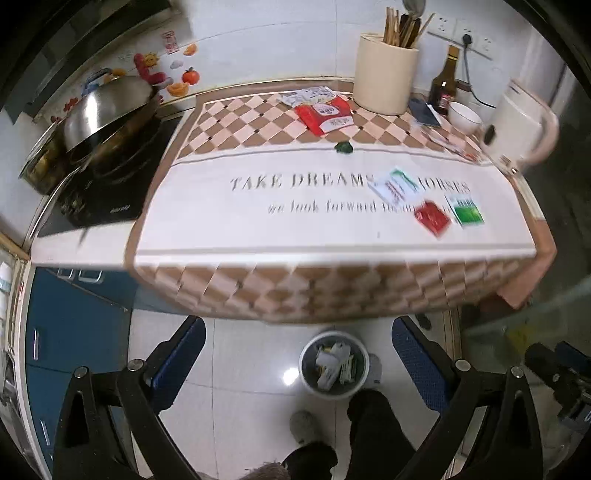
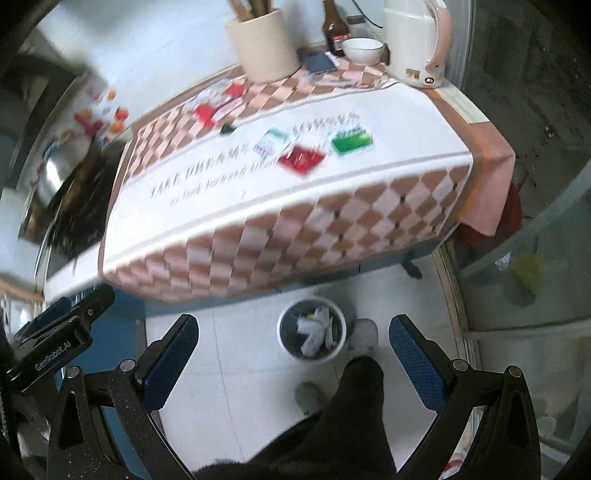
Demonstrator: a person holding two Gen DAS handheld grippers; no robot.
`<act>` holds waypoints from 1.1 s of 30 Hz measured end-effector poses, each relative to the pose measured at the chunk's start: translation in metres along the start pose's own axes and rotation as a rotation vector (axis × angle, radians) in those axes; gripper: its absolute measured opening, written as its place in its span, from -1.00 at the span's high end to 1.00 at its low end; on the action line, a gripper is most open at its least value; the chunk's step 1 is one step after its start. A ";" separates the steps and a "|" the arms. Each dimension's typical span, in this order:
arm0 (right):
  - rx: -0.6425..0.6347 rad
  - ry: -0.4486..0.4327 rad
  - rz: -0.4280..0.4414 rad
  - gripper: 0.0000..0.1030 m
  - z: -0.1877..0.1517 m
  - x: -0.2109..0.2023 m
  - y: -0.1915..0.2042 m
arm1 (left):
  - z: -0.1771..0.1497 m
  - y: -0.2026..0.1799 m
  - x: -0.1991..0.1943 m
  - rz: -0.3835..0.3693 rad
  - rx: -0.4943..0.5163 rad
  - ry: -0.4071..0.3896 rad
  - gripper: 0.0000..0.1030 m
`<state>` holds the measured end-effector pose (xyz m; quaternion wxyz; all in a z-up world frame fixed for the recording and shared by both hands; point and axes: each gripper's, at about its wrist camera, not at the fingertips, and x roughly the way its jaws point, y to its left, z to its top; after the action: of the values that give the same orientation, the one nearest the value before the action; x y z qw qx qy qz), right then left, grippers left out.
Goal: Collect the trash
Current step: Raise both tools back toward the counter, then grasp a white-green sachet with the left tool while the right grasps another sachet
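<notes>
Both grippers, left (image 1: 297,354) and right (image 2: 293,349), gape wide over the floor bin (image 1: 334,363) (already part-filled); wrappers (image 1: 432,216) lie on the desk (image 1: 258,229). Only the left view shows the wall sockets (image 1: 461,33).

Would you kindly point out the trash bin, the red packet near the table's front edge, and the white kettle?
trash bin (image 1: 334,365), left wrist view, on the paper scraps inside.
red packet (image 1: 432,218), left wrist view, on its middle.
white kettle (image 2: 410,40), right wrist view, on its body.
</notes>
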<state>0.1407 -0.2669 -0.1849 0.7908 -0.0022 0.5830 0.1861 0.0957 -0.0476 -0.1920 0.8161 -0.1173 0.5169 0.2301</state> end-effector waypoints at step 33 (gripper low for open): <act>-0.077 -0.023 -0.083 1.00 0.249 0.225 -0.097 | 0.159 -0.144 0.195 -0.054 0.248 0.238 0.95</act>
<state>0.4556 -0.2363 -0.3337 0.8038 -0.0550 0.5658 0.1755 0.3630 -0.0544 -0.3041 0.7632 -0.0559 0.6310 0.1270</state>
